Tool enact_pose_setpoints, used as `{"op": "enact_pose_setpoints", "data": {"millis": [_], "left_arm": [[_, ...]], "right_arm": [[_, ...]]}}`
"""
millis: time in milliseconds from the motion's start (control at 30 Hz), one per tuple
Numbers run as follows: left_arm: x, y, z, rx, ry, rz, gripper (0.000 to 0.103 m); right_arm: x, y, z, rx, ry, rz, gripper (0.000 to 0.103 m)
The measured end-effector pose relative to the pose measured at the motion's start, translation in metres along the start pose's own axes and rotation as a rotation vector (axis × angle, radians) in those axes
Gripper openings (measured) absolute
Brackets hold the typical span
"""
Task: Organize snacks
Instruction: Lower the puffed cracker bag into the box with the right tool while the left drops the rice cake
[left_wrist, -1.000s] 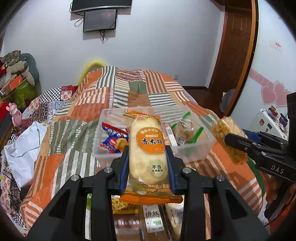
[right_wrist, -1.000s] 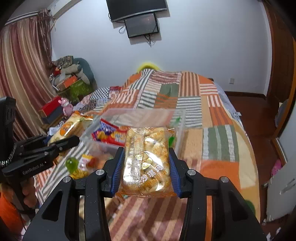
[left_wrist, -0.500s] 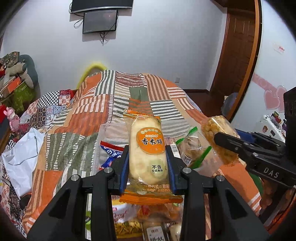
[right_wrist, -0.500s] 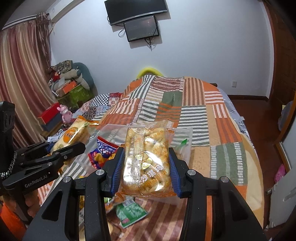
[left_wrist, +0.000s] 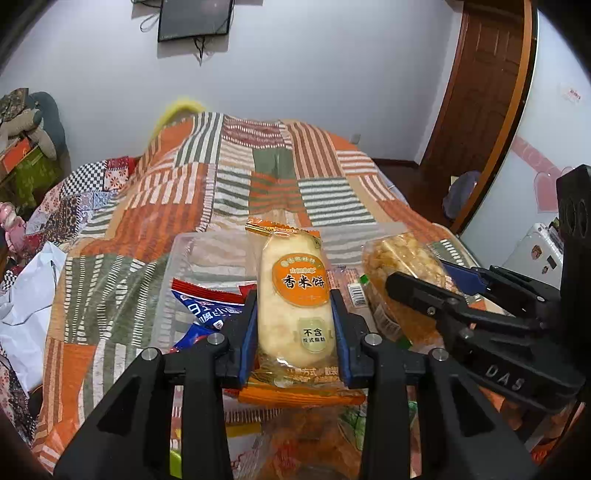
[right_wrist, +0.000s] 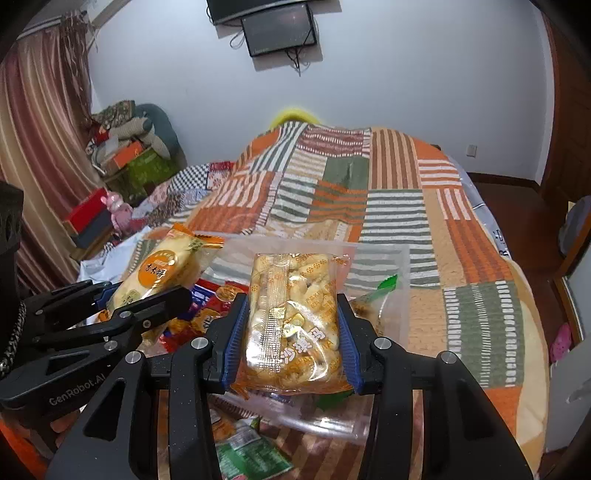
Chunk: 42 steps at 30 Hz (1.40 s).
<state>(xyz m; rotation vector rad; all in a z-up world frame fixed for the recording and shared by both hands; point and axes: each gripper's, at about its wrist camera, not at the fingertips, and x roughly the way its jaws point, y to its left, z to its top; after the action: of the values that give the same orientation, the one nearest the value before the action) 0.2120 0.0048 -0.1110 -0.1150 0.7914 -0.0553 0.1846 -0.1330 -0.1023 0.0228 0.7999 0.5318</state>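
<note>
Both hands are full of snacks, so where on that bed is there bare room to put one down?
The striped quilt beyond the clear bin is bare, and so is the stretch right of it. The bin's far left corner looks free. It is crowded nearer: the red-and-blue packets fill the bin's near side, and loose packets lie below the fingers.

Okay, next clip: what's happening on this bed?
A person is sorting snacks with two handheld tongs, both loaded. The left tongs are shut on a rice cracker pack with an orange label; the right tongs are shut on a clear pack of golden puffs. Both packs hang over a clear bin on the striped quilt, which already holds a few packets, including a red and blue one. More snacks lie loose in front of the bin. Neither pack is released yet.
</note>
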Motion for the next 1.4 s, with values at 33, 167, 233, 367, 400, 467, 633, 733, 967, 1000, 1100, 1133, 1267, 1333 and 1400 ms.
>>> {"op": "enact_pose_setpoints", "data": {"millis": [33, 167, 233, 367, 400, 467, 633, 733, 967, 1000, 1100, 1133, 1267, 1333, 1400], "left_arm": [[0.005, 0.001, 0.000, -0.002, 0.007, 0.003, 0.035], [0.019, 0.004, -0.001, -0.016, 0.043, -0.012, 0.035], [0.024, 0.004, -0.002, -0.016, 0.053, -0.014, 0.035], [0.032, 0.004, -0.003, -0.024, 0.065, -0.013, 0.035], [0.034, 0.005, -0.003, -0.030, 0.069, -0.015, 0.035], [0.035, 0.005, -0.003, -0.036, 0.067, -0.012, 0.035], [0.033, 0.005, -0.004, -0.032, 0.071, -0.006, 0.036], [0.026, 0.005, -0.005, -0.034, 0.070, -0.008, 0.037], [0.000, 0.006, -0.008, -0.035, 0.042, -0.005, 0.038], [-0.005, 0.007, -0.009, -0.038, 0.036, -0.005, 0.040], [-0.023, 0.007, -0.010, -0.041, 0.007, 0.000, 0.042], [-0.030, 0.007, -0.010, -0.037, -0.003, 0.004, 0.042], [-0.053, 0.008, -0.014, -0.029, -0.029, 0.017, 0.049], [-0.066, 0.009, -0.018, -0.027, -0.051, 0.028, 0.059], [-0.077, 0.008, -0.023, -0.014, -0.069, 0.040, 0.062]], "right_arm": [[0.002, -0.001, 0.000, -0.001, 0.007, -0.001, 0.041], [0.012, 0.000, -0.005, -0.003, 0.043, 0.004, 0.041], [0.015, -0.001, -0.006, -0.003, 0.051, 0.006, 0.042], [0.015, 0.000, -0.005, -0.008, 0.053, 0.007, 0.042], [0.015, -0.001, -0.004, -0.009, 0.055, 0.008, 0.042], [0.015, -0.001, -0.004, -0.012, 0.057, 0.010, 0.042], [0.015, -0.002, -0.005, -0.015, 0.066, 0.012, 0.042], [0.011, -0.001, -0.004, -0.018, 0.064, 0.015, 0.047], [-0.016, 0.000, -0.002, -0.014, 0.009, 0.015, 0.055], [-0.021, 0.001, -0.003, -0.018, 0.001, 0.012, 0.057], [-0.033, 0.004, -0.004, -0.027, -0.023, 0.003, 0.061], [-0.037, 0.005, -0.005, -0.030, -0.030, 0.002, 0.061], [-0.053, 0.011, -0.007, -0.036, -0.051, 0.004, 0.065], [-0.059, 0.014, -0.010, -0.041, -0.061, 0.002, 0.067], [-0.065, 0.018, -0.013, -0.048, -0.068, 0.002, 0.069]]}}
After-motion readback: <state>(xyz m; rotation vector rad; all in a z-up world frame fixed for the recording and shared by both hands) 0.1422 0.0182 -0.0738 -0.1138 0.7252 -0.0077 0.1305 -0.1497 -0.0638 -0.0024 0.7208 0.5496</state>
